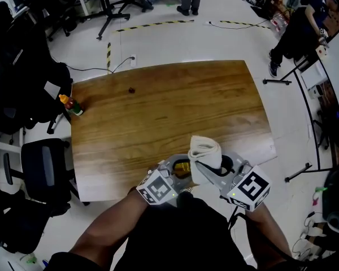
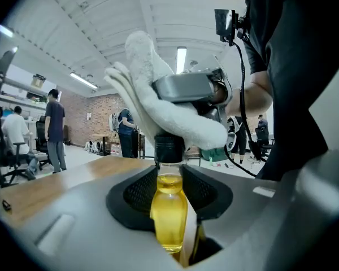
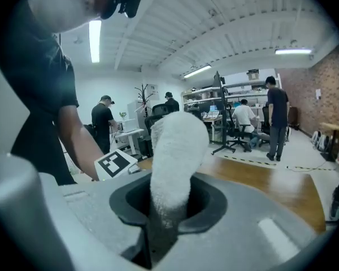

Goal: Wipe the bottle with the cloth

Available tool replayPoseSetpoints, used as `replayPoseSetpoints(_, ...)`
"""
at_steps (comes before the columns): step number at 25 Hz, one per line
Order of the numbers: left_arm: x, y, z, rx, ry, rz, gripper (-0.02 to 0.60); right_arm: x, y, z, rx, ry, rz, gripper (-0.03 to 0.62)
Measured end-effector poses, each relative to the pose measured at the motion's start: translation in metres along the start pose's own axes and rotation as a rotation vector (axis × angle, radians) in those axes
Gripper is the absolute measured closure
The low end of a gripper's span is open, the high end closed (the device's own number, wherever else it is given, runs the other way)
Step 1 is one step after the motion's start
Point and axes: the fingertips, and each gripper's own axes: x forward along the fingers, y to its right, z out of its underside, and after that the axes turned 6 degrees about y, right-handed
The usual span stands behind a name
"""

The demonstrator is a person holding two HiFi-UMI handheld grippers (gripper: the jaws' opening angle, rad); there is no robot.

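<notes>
Both angled inward: left gripper (image 1: pixel 179 171) clamps bottle (image 2: pixel 169 216); right gripper (image 1: pixel 216 172) clamps cloth (image 3: pixel 172 157)

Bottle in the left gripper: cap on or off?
On. A black cap tops the bottle, just under the cloth.

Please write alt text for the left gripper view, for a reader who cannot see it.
The left gripper holds a small bottle of yellow liquid between its jaws. The right gripper, holding a white cloth, rests it on the black cap. Behind are a wooden table and standing people.
</notes>
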Motion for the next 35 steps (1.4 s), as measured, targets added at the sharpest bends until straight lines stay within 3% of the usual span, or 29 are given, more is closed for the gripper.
replayPoseSetpoints(8,0.0,0.003,0.0,0.008,-0.019,0.011,0.424,-0.005,-0.001,0.02,-0.239,-0.046,0.034,0.523)
replayPoseSetpoints(15,0.009,0.002,-0.003,0.0,-0.02,0.006,0.425,-0.037,0.009,0.034,-0.36,-0.163,-0.062,0.523)
replayPoseSetpoints(18,0.009,0.001,-0.004,-0.024,-0.002,0.001,0.423,-0.061,0.034,0.061,-0.255,-0.192,-0.051,0.522)
replayPoseSetpoints(21,0.002,-0.001,-0.003,-0.02,-0.009,-0.02,0.422,-0.079,0.056,0.072,-0.02,-0.101,0.0,0.522)
replayPoseSetpoints(24,-0.001,-0.002,-0.002,0.003,-0.047,-0.051,0.42,-0.087,0.065,0.073,0.118,-0.03,-0.001,0.522)
replayPoseSetpoints(30,-0.006,0.001,0.019,0.043,-0.185,-0.108,0.362,-0.091,0.076,0.073,0.156,0.003,-0.063,0.522)
replayPoseSetpoints(35,-0.028,-0.004,0.028,-0.003,-0.195,-0.235,0.353,-0.091,0.077,0.069,0.176,0.041,-0.042,0.522)
